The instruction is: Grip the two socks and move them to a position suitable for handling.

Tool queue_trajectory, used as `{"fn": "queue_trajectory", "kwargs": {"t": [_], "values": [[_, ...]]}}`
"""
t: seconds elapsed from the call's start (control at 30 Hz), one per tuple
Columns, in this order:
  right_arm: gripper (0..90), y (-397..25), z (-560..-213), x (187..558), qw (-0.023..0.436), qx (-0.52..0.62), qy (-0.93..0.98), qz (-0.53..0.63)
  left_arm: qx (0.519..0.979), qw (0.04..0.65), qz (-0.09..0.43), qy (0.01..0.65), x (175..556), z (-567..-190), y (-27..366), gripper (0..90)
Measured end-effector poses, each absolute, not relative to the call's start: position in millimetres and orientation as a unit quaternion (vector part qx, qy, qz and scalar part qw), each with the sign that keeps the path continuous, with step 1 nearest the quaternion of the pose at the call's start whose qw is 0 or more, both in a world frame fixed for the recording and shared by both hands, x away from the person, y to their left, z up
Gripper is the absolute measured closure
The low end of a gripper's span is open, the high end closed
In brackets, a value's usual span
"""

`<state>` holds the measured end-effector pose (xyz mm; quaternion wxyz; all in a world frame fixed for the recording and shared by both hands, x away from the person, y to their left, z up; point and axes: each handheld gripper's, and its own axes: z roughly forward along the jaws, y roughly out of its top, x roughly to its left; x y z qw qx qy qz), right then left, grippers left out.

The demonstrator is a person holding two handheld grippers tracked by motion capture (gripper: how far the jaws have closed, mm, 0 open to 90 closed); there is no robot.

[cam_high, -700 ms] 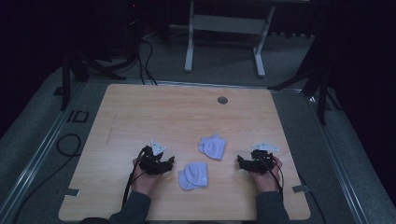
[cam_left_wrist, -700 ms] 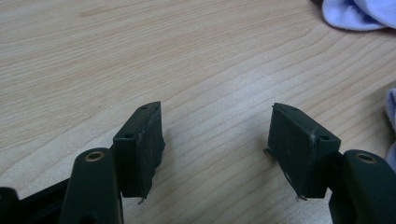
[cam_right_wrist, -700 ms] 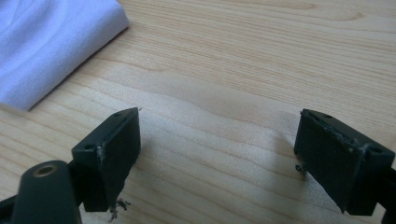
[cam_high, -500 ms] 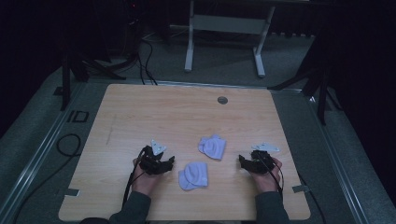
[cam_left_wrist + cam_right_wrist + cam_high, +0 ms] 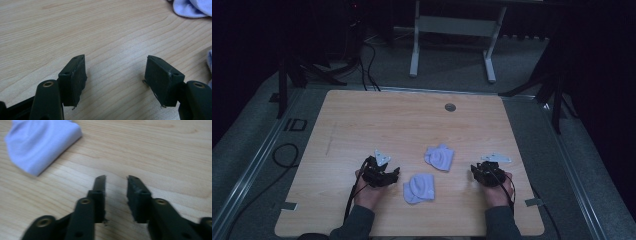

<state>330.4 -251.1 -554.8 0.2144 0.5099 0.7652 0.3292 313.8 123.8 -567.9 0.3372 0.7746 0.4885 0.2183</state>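
The tabletop, the largest thing in the scene, is kept mostly bare, so room for handling is left on every side. Two pale lilac cloth bundles are laid near its front edge, between the two hands: the farther cloth bundle toward the right, the nearer cloth bundle toward the left, the two lying close together but apart. They seem to have been set there so that either hand can reach them.

The left hand-held gripper is rested low on the wood just left of the nearer bundle; its jaws are spread wide and nothing is held between them. The right hand-held gripper is held to the right of the farther bundle, its jaws parted only narrowly and likewise empty.

A small round grommet is set into the far part of the wood, well apart from the work. Nothing is seen between grippers and bundles.
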Motion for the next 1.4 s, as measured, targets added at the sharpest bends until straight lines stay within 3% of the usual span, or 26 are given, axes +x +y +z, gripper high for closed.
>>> {"fn": "queue_trajectory", "kwargs": {"t": [0.13, 0.27, 0.63, 1.03, 1.4], "values": [[85.1, -246, -552, 329, 0.209, 0.486, 0.782, 0.329, 0.775, 0.337, 0.218, 0.488, 314, -568, 124, 33.8], [88.6, -236, -550, 327, 0.205, 0.463, 0.798, 0.326, 0.775, 0.337, 0.218, 0.488, 314, -568, 124, 33.8], [89.6, -214, -538, 318, 0.18, 0.422, 0.814, 0.356, 0.777, 0.338, 0.217, 0.486, 314, -568, 122, 33.8], [88.5, -163, -530, 295, 0.162, 0.293, 0.866, 0.372, 0.777, 0.338, 0.217, 0.485, 314, -568, 122, 33.9], [88.8, -129, -544, 283, 0.117, 0.23, 0.897, 0.359, 0.776, 0.341, 0.216, 0.485, 314, -568, 121, 34.2]]}}
